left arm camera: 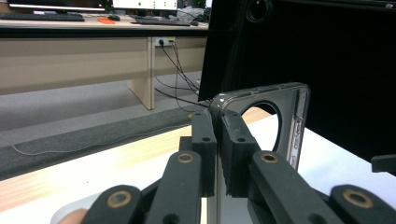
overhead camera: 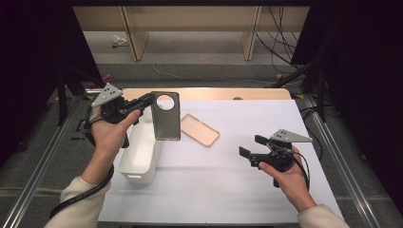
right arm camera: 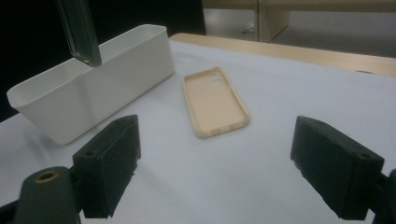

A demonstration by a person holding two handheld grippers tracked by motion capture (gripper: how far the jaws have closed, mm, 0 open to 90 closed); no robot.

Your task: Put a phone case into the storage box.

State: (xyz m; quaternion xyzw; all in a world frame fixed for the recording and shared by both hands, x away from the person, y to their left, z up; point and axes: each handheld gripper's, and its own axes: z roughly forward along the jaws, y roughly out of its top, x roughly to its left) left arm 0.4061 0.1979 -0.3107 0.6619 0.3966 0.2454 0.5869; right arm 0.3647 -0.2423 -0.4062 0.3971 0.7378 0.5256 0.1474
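White tabletop [overhead camera: 228, 190]; left tongs [overhead camera: 148, 100] cover grey case's [overhead camera: 166, 121] corner.

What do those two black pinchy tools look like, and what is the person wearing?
Each tool is black with two blocky black jaws on jointed arms with brass-coloured pins. The left gripper and the right gripper each carry a grey three-cornered plate dotted with small holes, and a black cable trails from each. The sleeves are cream-coloured with ribbed cuffs.
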